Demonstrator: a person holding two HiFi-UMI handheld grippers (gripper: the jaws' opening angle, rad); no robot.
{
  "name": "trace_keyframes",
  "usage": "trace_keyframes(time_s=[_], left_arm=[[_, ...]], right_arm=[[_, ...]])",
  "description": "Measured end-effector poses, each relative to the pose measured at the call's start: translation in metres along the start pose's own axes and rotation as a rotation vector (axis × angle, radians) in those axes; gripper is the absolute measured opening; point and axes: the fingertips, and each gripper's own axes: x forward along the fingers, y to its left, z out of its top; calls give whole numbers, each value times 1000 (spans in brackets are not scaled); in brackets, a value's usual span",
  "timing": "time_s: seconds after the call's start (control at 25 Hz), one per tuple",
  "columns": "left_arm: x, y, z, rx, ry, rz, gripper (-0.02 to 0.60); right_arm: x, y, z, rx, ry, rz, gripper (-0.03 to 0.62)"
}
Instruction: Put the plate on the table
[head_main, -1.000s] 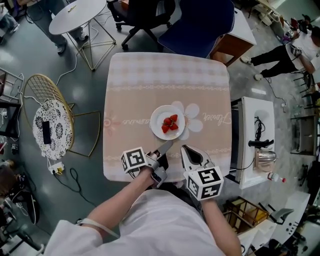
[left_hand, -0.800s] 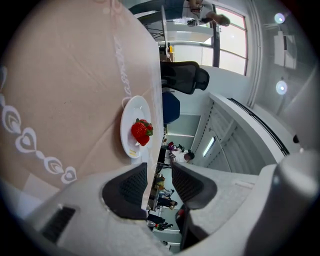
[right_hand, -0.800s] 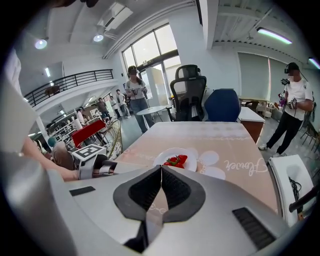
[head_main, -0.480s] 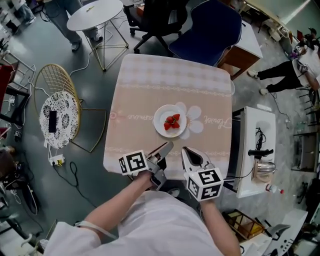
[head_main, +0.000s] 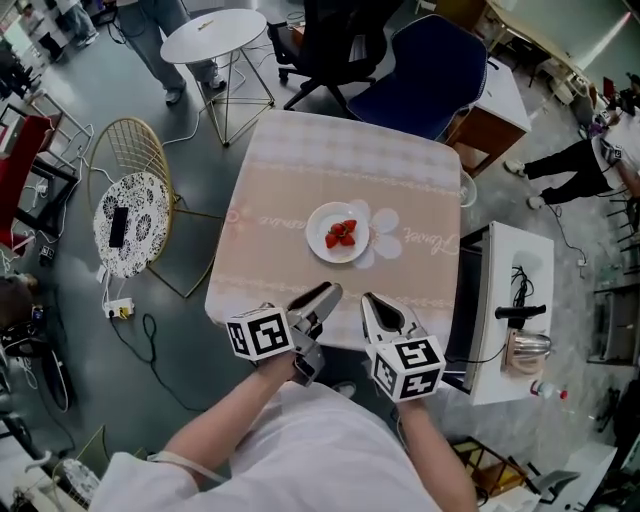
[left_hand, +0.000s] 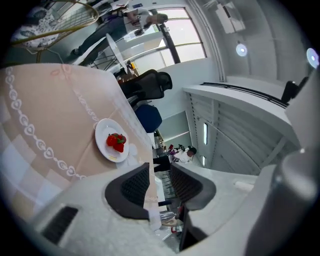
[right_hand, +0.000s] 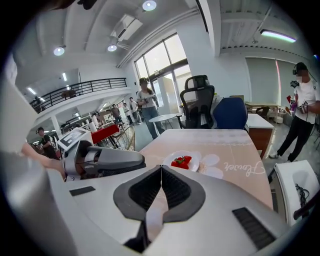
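A white plate with strawberries rests near the middle of the square table, which has a beige patterned cloth. Both grippers hover above the table's near edge, short of the plate. My left gripper is open with nothing between its pads, and its jaws are closing. In the left gripper view the plate lies ahead and to the left of the left gripper. My right gripper is shut and empty. In the right gripper view the plate sits just beyond the closed right gripper.
A gold wire chair with a patterned cushion stands left of the table. A round white table, a black office chair and a blue chair are beyond it. A white cabinet stands at the right, and a person is further off.
Both grippers have drawn back a little from the plate toward the table's near edge. The plate and strawberries have stayed put. The head view has shifted.
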Motion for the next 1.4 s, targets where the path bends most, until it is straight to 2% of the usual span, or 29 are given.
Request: trace_keyframes(time_s=[0.36, 0.8, 1.16, 1.4], left_arm=[[-21, -41, -23, 284, -9, 81, 91], [-40, -69, -53, 525, -32, 192, 17], [-42, -89, -73, 668, -10, 246, 6], [-42, -97, -84, 691, 1, 238, 6]], right_arm=[[-33, 13, -5, -20, -61, 51, 5], [-67, 30, -17, -78, -89, 121, 5], [-92, 36, -21, -101, -123, 135, 5], [-101, 35, -21, -97, -137, 128, 5]])
